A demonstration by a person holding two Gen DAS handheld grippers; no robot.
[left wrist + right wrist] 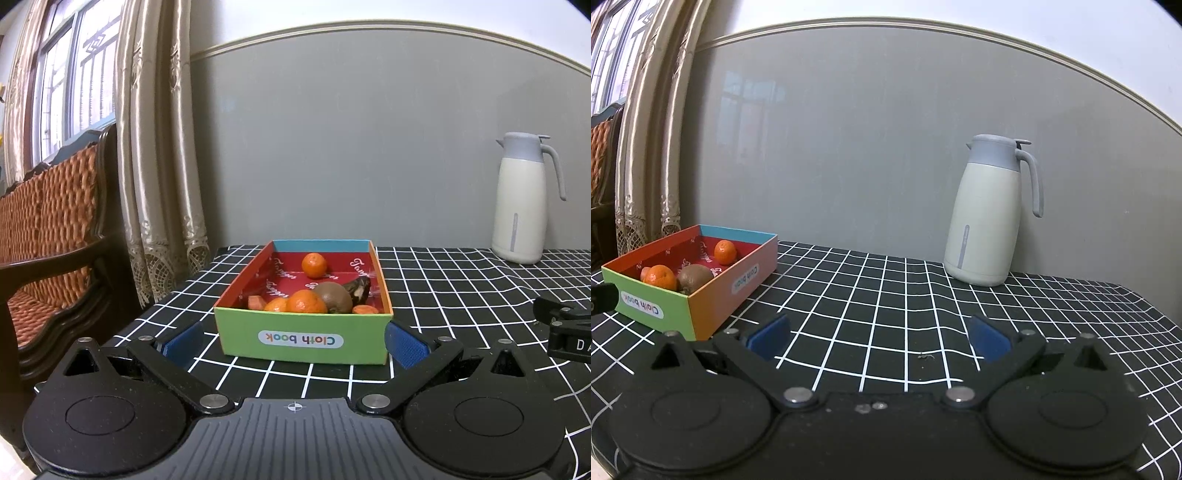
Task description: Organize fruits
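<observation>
A colourful "Cloth book" box point(303, 339) sits on the checked table, straight ahead in the left wrist view and at the left in the right wrist view point(701, 302). Inside lie a far tangerine point(314, 265), a near tangerine point(306, 302), a kiwi point(335, 297), a dark fruit point(357, 288) and orange pieces point(255, 302). My left gripper point(295, 341) is open and empty just in front of the box. My right gripper point(879, 338) is open and empty over bare tablecloth, to the right of the box.
A white and grey thermos jug point(986, 214) stands at the back of the table by the wall. A black-and-white checked cloth point(886, 295) covers the table. A wooden sofa point(48, 229) and curtains point(159, 147) stand left of the table.
</observation>
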